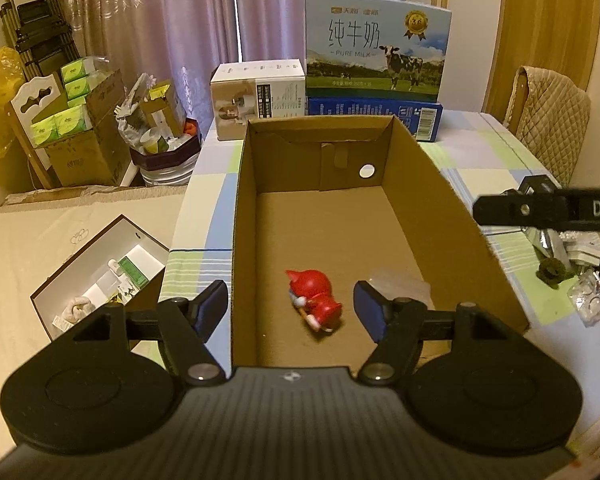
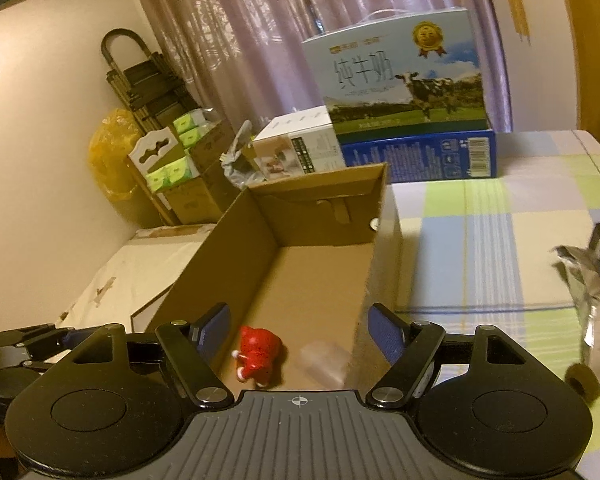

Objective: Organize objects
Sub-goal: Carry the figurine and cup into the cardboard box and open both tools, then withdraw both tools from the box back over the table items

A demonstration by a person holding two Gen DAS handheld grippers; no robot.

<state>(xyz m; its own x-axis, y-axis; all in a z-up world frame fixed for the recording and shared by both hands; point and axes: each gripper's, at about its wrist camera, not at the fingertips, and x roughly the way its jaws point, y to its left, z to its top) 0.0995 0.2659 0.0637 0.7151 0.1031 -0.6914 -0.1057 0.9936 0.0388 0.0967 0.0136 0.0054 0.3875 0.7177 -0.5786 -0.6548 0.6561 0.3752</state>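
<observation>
The left hand-held gripper (image 1: 290,306) hovers with its blue pads spread apart and empty, straddling the near left wall of an open cardboard box (image 1: 444,200) on the checked table (image 1: 480,148). A red toy figure (image 1: 315,305) lies on its side on the box floor, beside a clear plastic piece (image 1: 400,286). The right hand-held gripper (image 2: 298,336) is likewise released, holding nothing

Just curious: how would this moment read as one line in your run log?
left gripper: open, empty | right gripper: open, empty | red toy: lying in cardboard box | clear wrapper: beside it
</observation>
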